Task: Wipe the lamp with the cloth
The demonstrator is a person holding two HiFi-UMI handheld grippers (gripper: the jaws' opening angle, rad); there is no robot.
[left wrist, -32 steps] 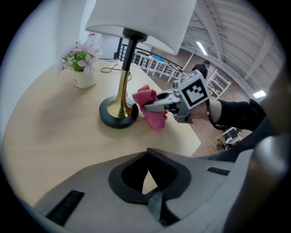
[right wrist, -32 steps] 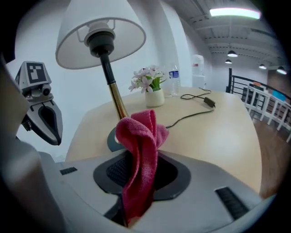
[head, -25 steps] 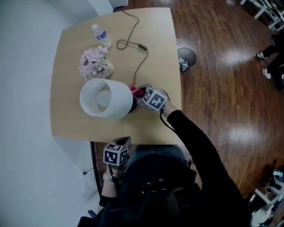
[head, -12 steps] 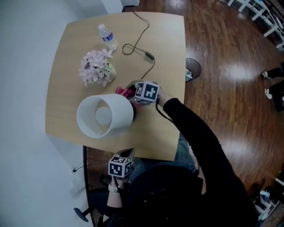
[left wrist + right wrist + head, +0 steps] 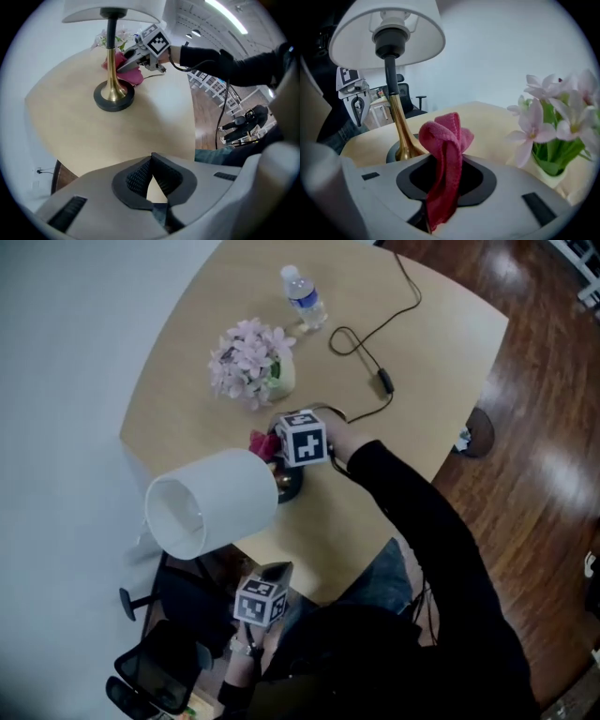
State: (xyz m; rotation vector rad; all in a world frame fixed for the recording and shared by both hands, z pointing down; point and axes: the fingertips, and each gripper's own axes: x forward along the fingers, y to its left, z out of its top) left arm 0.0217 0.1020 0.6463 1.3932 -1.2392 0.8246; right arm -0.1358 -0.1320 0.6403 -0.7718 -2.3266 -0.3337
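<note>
over table (image 5: 427,399), right hand-held gripper (image 5: 275,444) clamping cloth (image 5: 443,140) has rounded lamp (image 5: 211,502); left hand-held gripper (image 5: 150,180) closed.

The pale wooden surface (image 5: 422,446) carries the lamp (image 5: 211,502) on a dark round base near its front edge. A pot of pink flowers (image 5: 248,362) stands just behind it, a water bottle (image 5: 303,296) farther back, and a black cable (image 5: 370,338) loops beside them.

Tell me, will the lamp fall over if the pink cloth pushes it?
Probably not from a gentle wipe: the lamp has a wide round base that looks heavy. But its big shade sits high on a thin brass stem, so a hard shove there might tip it. The floppy cloth likely pushes softly.
</note>
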